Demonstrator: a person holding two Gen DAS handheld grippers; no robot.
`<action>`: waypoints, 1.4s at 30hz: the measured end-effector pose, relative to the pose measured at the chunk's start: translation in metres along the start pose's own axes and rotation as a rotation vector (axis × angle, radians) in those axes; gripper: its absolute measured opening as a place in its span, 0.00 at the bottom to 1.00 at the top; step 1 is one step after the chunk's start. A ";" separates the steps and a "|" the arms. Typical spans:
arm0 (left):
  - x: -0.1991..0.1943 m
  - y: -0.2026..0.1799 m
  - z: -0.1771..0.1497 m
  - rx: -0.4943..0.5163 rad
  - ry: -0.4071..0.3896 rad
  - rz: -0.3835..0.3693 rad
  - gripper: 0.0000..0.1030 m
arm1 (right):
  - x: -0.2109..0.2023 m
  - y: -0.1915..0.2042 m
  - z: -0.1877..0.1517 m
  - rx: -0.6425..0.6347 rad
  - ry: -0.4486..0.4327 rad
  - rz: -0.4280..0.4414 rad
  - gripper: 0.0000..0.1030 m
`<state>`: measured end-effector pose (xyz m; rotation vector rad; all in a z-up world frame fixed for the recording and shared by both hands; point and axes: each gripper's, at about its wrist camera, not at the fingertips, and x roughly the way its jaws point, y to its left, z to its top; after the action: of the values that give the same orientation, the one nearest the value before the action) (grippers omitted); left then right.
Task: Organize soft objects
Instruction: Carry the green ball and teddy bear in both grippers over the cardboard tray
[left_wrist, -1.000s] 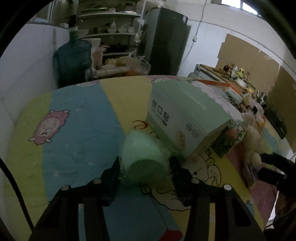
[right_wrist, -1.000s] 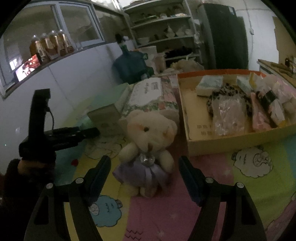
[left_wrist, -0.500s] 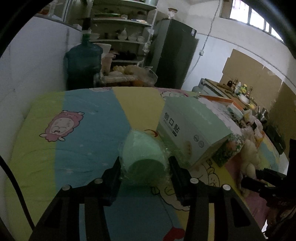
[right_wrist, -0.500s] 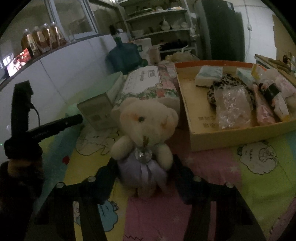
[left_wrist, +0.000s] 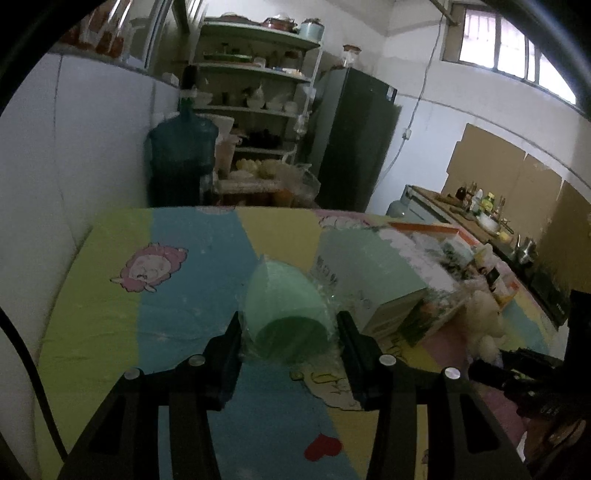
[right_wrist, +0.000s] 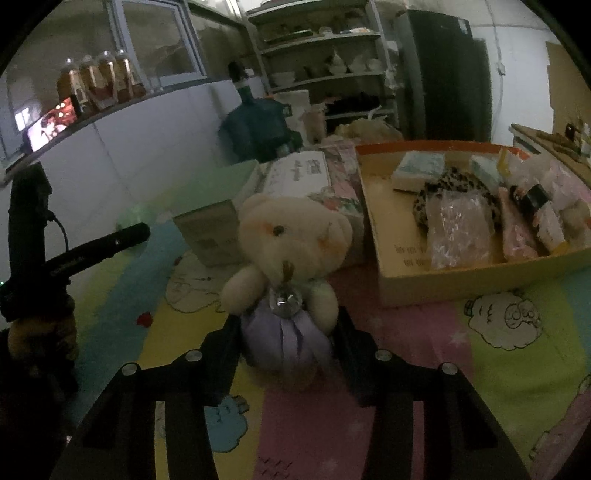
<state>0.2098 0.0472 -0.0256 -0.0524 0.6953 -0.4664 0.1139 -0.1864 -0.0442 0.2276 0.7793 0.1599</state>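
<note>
Since a second ago: right gripper (right_wrist: 286, 341) jaws closing around teddy bear (right_wrist: 286, 266) at its lilac skirt, pads reaching the fabric; left gripper (left_wrist: 290, 338) clamped on wrapped green sponge (left_wrist: 284, 306), lifted off play mat (left_wrist: 184, 295). Step in hand, by judgement: pick-up of two soft items; next calls for firm squeeze, lift, carry to cardboard tray (right_wrist: 461, 273) ahead-right. Holding already: tissue packs, leopard cloth, bagged items.
</note>
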 end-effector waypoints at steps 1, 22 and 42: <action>-0.003 -0.004 0.001 0.006 -0.009 0.004 0.47 | -0.001 0.000 0.000 -0.001 -0.003 0.003 0.47; -0.020 -0.144 0.032 0.006 -0.158 -0.153 0.47 | -0.091 -0.062 0.023 0.015 -0.227 -0.025 0.47; 0.072 -0.271 0.056 -0.032 -0.120 -0.185 0.47 | -0.122 -0.197 0.060 -0.059 -0.257 -0.124 0.47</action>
<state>0.1855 -0.2332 0.0276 -0.1749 0.5824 -0.6245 0.0826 -0.4118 0.0279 0.1396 0.5304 0.0346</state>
